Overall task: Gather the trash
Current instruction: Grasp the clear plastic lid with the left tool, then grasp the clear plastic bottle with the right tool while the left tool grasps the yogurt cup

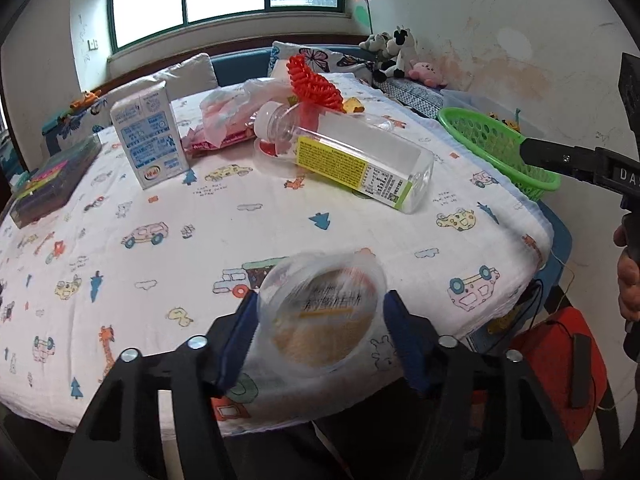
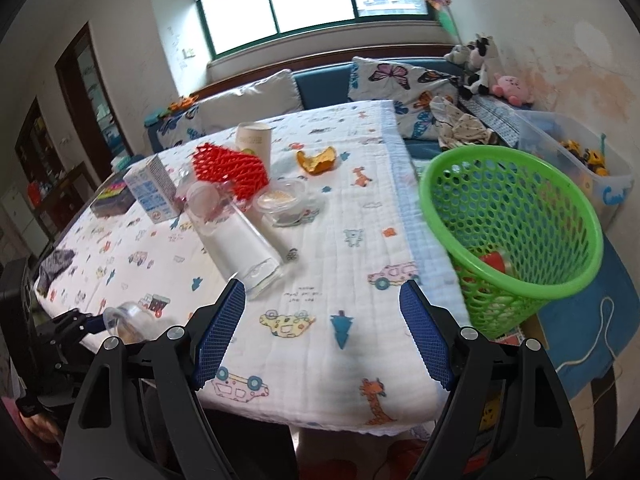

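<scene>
The left tongs (image 1: 320, 320) have a small clear cup (image 1: 322, 314) between the two blue pads (image 1: 240, 336). The cup is turned with its label toward the camera, and it looks blurred. Both pads stand right at its sides, but I cannot tell if they press on it or are only beside it. In the right wrist view the same cup (image 2: 124, 320) sits at the tip of the left tongs (image 2: 94, 322), over the near left edge of the bench (image 2: 360, 240).

The right tongs (image 2: 322, 328) are wide apart and hold nothing (only the patterned cloth shows between the pads). They point down at a slant toward the bench, near its right edge. The green basket (image 2: 516, 216) stands just beside the bench on the right, tilted toward the camera, with something red inside it.

Other trash lies farther on the bench: a clear bottle (image 1: 348, 160) on its side, a milk carton (image 1: 148, 136) standing upright, a red folded paper thing (image 1: 316, 84), and a plastic bag (image 1: 240, 108) behind the bottle.

A hand (image 1: 630, 276) grips the handle of the right tongs at the right edge of the left wrist view.
</scene>
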Available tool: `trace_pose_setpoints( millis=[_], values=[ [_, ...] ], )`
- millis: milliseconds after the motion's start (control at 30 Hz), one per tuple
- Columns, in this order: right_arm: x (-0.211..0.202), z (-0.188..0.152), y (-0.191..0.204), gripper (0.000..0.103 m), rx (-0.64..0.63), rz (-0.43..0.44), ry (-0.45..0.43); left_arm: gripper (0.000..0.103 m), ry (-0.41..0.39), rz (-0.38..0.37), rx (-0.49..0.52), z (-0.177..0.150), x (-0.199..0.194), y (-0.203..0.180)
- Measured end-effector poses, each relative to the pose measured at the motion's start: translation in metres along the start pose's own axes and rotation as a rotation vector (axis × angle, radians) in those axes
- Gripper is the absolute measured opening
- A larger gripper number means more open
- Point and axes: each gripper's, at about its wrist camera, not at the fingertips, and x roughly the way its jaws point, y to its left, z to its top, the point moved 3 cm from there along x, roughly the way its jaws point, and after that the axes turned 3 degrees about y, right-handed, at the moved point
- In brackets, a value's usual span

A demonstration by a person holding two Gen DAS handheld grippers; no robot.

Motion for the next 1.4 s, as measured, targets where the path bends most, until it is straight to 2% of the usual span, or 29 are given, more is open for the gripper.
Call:
trace_pose_setpoints(
  millis=[33, 300, 600, 633, 833, 1233, 1300, 1367, 1400],
  values=[
    [0.002, 0.001, 0.003, 0.079, -0.008, 0.005, 0.004, 0.051, 0.004, -0.007, -0.005, 0.000, 0.001, 0.001],
    [0.028, 0.022, 0.040, 0.079, -0.133, 0.075, 0.064, 0.046, -0.015, -0.036, -0.031, 0.005, -0.003, 0.013],
    [0.071, 0.043, 0.088, 0.067, -0.298, 0.125, 0.131, 0.040, -0.055, -0.031, -0.082, 0.014, -0.017, 0.041],
    [0.075, 0.045, 0.091, 0.066, -0.305, 0.132, 0.139, 0.025, -0.056, -0.030, -0.086, 0.014, -0.017, 0.044],
    [0.105, 0.060, 0.110, 0.066, -0.368, 0.157, 0.193, 0.026, -0.020, -0.068, -0.106, 0.012, -0.011, 0.056],
    [0.128, 0.072, 0.125, 0.066, -0.459, 0.148, 0.223, 0.027, 0.001, -0.114, -0.111, 0.012, -0.002, 0.060],
    [0.133, 0.074, 0.127, 0.066, -0.477, 0.146, 0.234, 0.031, 0.006, -0.122, -0.117, 0.012, -0.001, 0.062],
    [0.140, 0.077, 0.128, 0.066, -0.485, 0.147, 0.251, 0.045, 0.010, -0.120, -0.117, 0.012, 0.001, 0.063],
    [0.143, 0.078, 0.128, 0.066, -0.490, 0.146, 0.259, 0.048, 0.009, -0.121, -0.115, 0.012, 0.002, 0.064]
  ],
)
